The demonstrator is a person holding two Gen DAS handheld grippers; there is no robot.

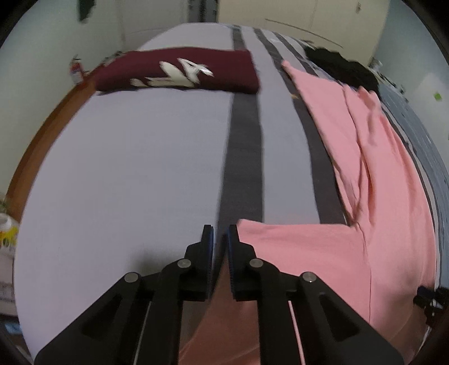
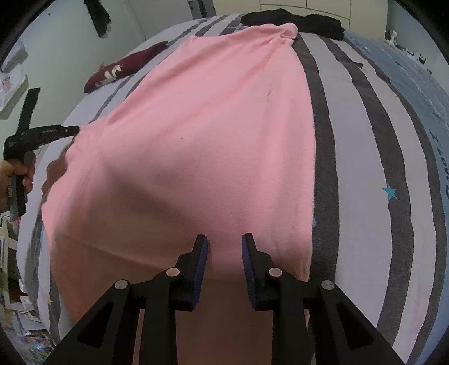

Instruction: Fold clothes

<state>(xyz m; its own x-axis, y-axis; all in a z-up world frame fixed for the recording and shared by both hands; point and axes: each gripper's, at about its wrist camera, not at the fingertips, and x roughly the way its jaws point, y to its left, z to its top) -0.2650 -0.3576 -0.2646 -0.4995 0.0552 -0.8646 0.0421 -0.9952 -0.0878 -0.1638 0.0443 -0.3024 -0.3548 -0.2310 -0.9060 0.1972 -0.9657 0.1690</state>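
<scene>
Pink T-shirt spread lengthwise on a striped bed

Pink T-shirt (image 2: pixel 202 134), soft matte knit, lies flat along the striped bed sheet (image 2: pixel 364 157), its near hem under the right gripper (image 2: pixel 224 244), whose blue-padded jaws stand moderately apart above the cloth, gripping nothing.

Only the right wrist view shows the whole shirt, a teal star printed on the sheet, and the left gripper (image 2: pixel 70 130) from the side at the shirt's left edge.

Only the left wrist view shows the wooden bed frame (image 1: pixel 53 118) and the folded maroon garment (image 1: pixel 179 73) face-on, with its white print. There the left gripper's jaws are nearly closed at the sleeve's corner; whether they pinch it I cannot tell.

A black garment (image 2: pixel 297 19) lies crumpled beyond the collar.
</scene>
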